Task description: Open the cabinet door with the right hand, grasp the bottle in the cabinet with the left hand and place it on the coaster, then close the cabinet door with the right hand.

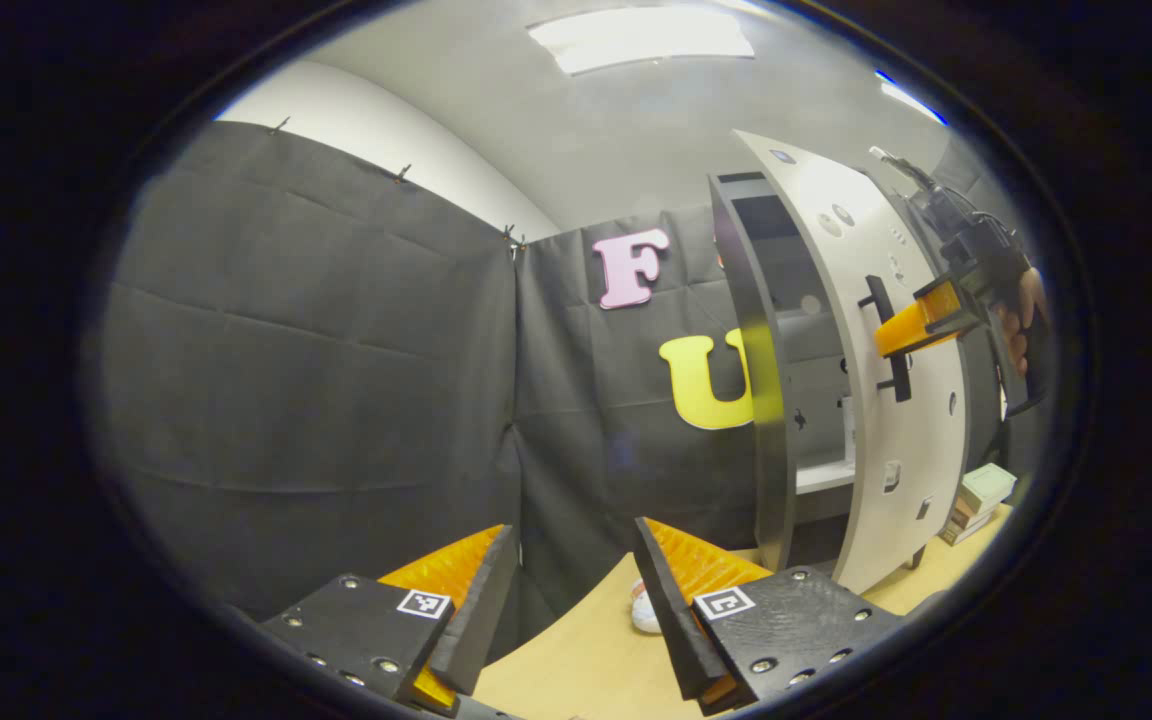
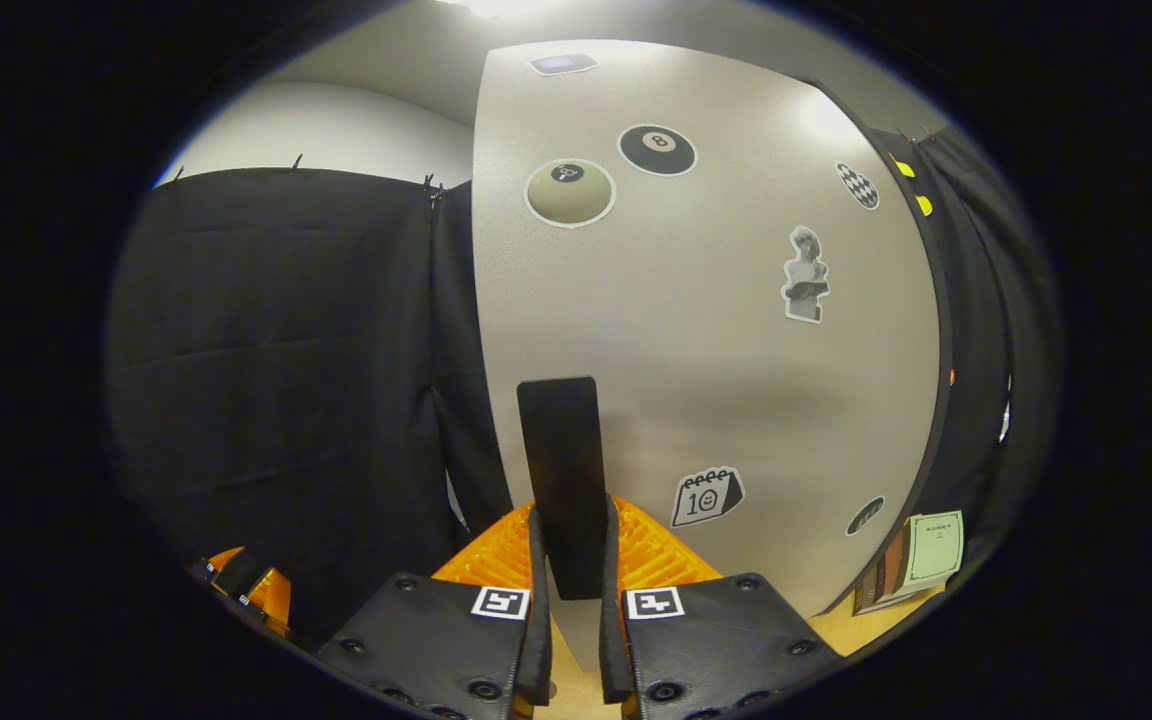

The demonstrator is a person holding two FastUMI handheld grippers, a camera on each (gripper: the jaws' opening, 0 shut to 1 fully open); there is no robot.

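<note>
Gripping the door handle (image 2: 563, 480), right hand-held gripper (image 2: 570, 560); sticker (image 2: 656, 149) seemingly "8".

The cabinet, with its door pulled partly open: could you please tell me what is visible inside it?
Inside the cabinet, a pale shelf and the dim back wall show. The door, held by the right gripper, covers the rest; I cannot make out a bottle.
</note>
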